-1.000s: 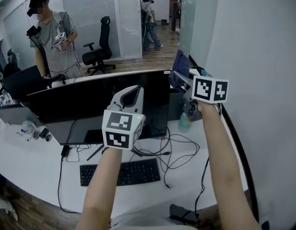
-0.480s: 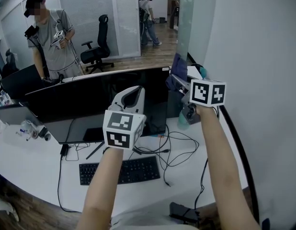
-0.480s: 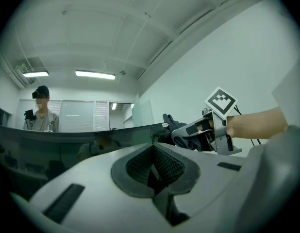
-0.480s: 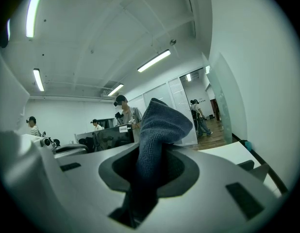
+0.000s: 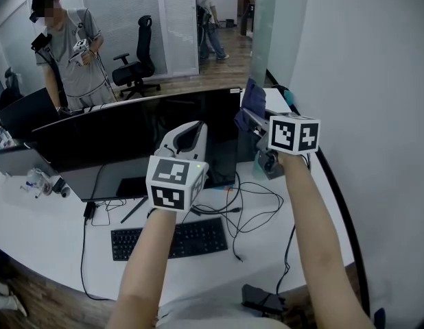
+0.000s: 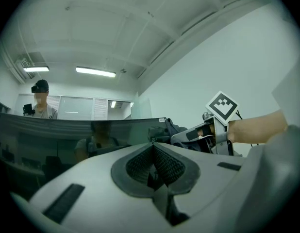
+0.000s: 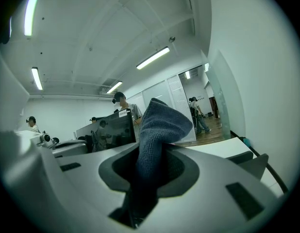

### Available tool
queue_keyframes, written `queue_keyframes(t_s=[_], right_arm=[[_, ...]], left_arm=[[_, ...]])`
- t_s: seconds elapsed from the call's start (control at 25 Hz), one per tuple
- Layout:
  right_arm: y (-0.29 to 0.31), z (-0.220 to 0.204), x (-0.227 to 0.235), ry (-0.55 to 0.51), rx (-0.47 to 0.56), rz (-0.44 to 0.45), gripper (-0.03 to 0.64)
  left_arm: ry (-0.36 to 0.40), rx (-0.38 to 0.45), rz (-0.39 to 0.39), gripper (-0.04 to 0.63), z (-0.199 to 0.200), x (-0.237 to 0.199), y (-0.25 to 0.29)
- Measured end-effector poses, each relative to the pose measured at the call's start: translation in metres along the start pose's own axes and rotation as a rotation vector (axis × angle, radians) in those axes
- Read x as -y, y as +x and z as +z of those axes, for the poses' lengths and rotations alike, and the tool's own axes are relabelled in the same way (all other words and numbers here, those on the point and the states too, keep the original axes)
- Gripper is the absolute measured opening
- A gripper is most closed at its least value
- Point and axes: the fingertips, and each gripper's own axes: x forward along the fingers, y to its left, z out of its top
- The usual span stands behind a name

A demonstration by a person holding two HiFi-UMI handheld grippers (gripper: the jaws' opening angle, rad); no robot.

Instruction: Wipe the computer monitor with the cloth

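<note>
A wide black monitor (image 5: 130, 139) stands on the white desk (image 5: 54, 235); its dark screen (image 6: 67, 140) also fills the left gripper view. My right gripper (image 5: 250, 118) is shut on a dark blue cloth (image 5: 252, 101), held at the monitor's upper right corner. The cloth (image 7: 157, 135) sticks up from between the shut jaws in the right gripper view. My left gripper (image 5: 188, 137) hovers in front of the screen's right half, jaws closed with nothing between them (image 6: 152, 166).
A black keyboard (image 5: 174, 238) and loose cables (image 5: 246, 208) lie on the desk below the monitor. A second monitor (image 5: 23, 112) stands at far left. A person (image 5: 68, 46) stands behind the desk by an office chair (image 5: 136, 64). A white wall (image 5: 363, 81) runs along the right.
My right gripper with the cloth has shifted slightly left and up toward the monitor's top right corner. The left gripper has barely moved.
</note>
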Motion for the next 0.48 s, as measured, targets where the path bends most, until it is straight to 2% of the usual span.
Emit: queue_keyframes(t_s=[0.48], right_arm=[[-0.003, -0.025, 0.000, 0.018, -0.025, 0.000, 0.092]], left_arm=[[-0.026, -0.017, -0.012, 0.009, -0.022, 0.012, -0.002]])
